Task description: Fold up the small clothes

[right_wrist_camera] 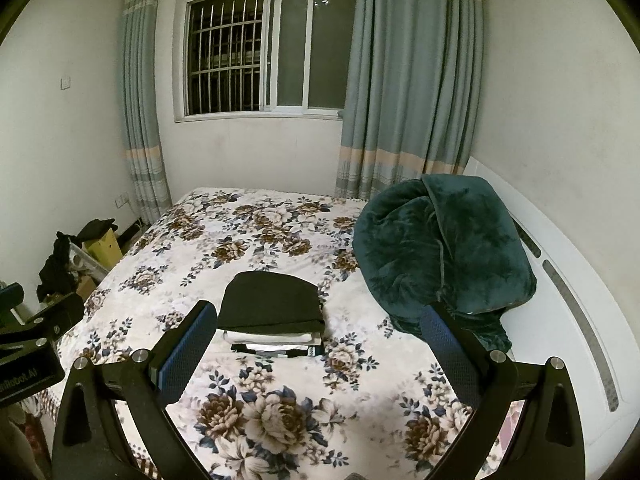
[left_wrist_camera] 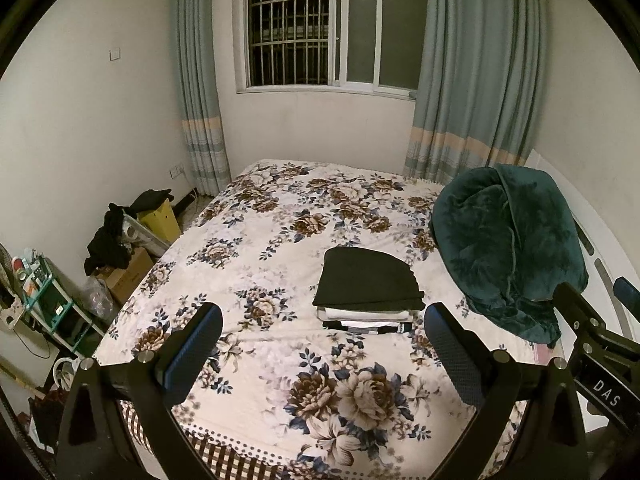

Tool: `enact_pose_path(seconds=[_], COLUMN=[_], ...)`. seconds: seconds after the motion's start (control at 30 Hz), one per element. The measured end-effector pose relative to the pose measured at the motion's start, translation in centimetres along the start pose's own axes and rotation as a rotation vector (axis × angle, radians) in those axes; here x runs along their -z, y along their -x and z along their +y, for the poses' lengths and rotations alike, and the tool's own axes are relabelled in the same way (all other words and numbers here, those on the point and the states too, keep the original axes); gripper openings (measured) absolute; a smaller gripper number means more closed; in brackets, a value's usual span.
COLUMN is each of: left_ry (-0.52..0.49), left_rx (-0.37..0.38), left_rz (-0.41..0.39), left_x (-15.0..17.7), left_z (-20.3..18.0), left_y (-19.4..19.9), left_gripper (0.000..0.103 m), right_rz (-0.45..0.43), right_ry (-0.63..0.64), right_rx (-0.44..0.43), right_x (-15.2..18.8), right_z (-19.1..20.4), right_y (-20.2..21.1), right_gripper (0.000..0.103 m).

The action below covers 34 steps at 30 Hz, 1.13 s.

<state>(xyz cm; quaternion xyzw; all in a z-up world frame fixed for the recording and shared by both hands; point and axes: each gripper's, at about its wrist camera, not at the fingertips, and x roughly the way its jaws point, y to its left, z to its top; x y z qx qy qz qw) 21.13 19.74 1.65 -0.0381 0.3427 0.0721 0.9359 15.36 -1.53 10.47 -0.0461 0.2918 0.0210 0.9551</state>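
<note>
A stack of folded clothes (left_wrist_camera: pixel 368 292) lies on the flowered bed (left_wrist_camera: pixel 256 240), with a dark folded garment on top and white and black pieces under it. It also shows in the right wrist view (right_wrist_camera: pixel 272 308). My left gripper (left_wrist_camera: pixel 323 312) is open and empty, held above the near part of the bed, short of the stack. My right gripper (right_wrist_camera: pixel 318 312) is open and empty too, just short of the stack. The right gripper's body shows at the right edge of the left view (left_wrist_camera: pixel 600 344).
A dark green blanket (left_wrist_camera: pixel 508 248) is bunched at the right of the bed, against the white headboard (right_wrist_camera: pixel 572 312). Boxes, dark clothes and a small shelf (left_wrist_camera: pixel 52 304) crowd the floor to the left. A window and curtains stand behind the bed.
</note>
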Motion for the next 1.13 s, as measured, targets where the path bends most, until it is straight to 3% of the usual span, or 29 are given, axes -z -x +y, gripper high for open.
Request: enact_pose_path(seconds=[1.13], left_ry=[-0.002], left_rx=[-0.017], left_rz=[-0.019], left_x=[-0.75], left_z=[-0.02], left_y=[-0.11], left_gripper=[0.103], right_rz=[-0.008], right_ry=[0.0], right_rx=[0.0], right_x=[-0.7], right_z=[0.24], right_y=[-0.48], right_gripper=[0.103])
